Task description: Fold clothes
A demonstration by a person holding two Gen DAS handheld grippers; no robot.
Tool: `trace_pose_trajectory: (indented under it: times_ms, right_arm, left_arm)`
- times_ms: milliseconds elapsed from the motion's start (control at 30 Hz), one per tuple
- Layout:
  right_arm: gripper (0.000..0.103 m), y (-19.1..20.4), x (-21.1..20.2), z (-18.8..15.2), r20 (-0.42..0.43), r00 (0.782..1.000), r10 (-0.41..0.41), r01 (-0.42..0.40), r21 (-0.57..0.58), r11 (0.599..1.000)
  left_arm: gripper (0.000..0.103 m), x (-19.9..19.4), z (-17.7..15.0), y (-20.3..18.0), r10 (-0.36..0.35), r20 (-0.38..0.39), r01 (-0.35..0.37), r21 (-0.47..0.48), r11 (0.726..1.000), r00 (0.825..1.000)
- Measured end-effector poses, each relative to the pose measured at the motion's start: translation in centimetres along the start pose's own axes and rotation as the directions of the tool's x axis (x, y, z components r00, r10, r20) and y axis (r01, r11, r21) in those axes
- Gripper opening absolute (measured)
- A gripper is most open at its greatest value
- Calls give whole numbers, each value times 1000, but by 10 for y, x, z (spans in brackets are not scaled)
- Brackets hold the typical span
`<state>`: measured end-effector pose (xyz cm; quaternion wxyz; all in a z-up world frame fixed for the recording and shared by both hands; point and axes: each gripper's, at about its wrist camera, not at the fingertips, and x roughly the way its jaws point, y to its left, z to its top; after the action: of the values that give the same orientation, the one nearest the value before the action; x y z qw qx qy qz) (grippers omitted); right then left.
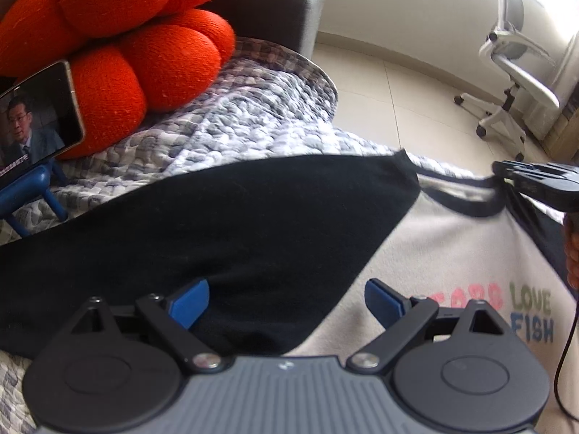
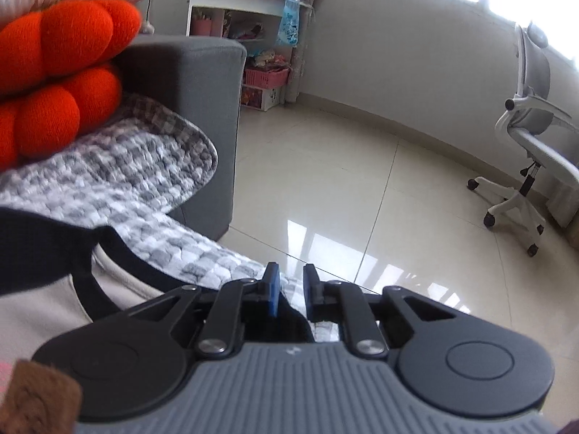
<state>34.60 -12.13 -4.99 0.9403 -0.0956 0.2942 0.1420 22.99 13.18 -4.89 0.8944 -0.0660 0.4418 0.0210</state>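
Note:
A T-shirt with a cream body (image 1: 445,253) and black sleeves (image 1: 217,224) lies spread on a grey-and-white quilted cover (image 1: 231,126). Coloured letters are printed on its chest. My left gripper (image 1: 287,284) stands open just above the shirt, where the black sleeve meets the cream body, and its blue pads hold nothing. My right gripper (image 1: 501,171) comes in from the right at the black-trimmed neckline, which stretches taut to its tips. In the right wrist view, that gripper (image 2: 289,275) has its jaws close together, with black fabric (image 2: 291,320) caught deep between them at the cover's edge.
A large orange knotted cushion (image 1: 119,43) lies on the cover at the back left. A phone (image 1: 36,115) on a blue stand leans against it. Beyond are the grey sofa arm (image 2: 202,83), a shiny tiled floor (image 2: 362,188), a white office chair (image 2: 532,144) and cluttered white shelves (image 2: 249,36).

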Motion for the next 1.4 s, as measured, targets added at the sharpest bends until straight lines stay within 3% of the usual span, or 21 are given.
trace_pose_trajectory:
  times_ms: [167, 333, 500, 567, 700, 833, 900, 1000, 1133, 1233, 1267, 1400]
  right_arm:
    - [19, -20, -24, 9, 7, 1000, -21, 20, 117, 993]
    - [22, -18, -40, -5, -58, 997, 45, -39, 90, 995]
    - [28, 30, -47, -9, -76, 985, 153, -156, -38, 987]
    - [39, 55, -45, -6, -78, 976, 202, -209, -94, 973]
    - [39, 109, -22, 12, -91, 960, 265, -278, -201, 939]
    - [39, 140, 10, 31, -99, 951, 292, -307, -214, 927]
    - [39, 154, 20, 37, -106, 938, 332, -348, -248, 904]
    - [40, 181, 26, 38, -151, 894, 422, -448, -334, 829]
    - [42, 203, 37, 39, -188, 886, 423, -463, -388, 797]
    - [12, 211, 37, 37, -212, 872, 440, -489, -408, 771]
    - [7, 214, 34, 36, -209, 877, 432, -479, -435, 762]
    - [4, 225, 22, 33, -135, 918, 373, -388, -508, 769]
  left_arm:
    - [94, -1, 5, 18, 21, 2, -21, -49, 999, 1000]
    - [94, -6, 12, 44, 40, 24, -37, -122, 992, 999]
    - [94, -11, 12, 75, 75, 13, -70, -227, 971, 997]
    - [92, -12, 11, 82, 79, 7, -75, -255, 964, 997]
    - [86, -14, 8, 95, 87, -6, -84, -308, 948, 996]
    - [84, -7, 6, 100, 83, -44, -93, -315, 945, 996]
    - [84, -6, 5, 103, 77, -50, -89, -326, 941, 996]
    - [84, -4, 4, 107, 71, -58, -87, -345, 934, 996]
    - [84, -4, 3, 112, 59, -61, -77, -371, 926, 996]
    - [84, -3, 3, 113, 53, -61, -72, -379, 922, 997]
    - [84, -3, 4, 112, 52, -62, -72, -383, 921, 997]
    - [84, -1, 5, 108, 42, -59, -61, -372, 926, 997]
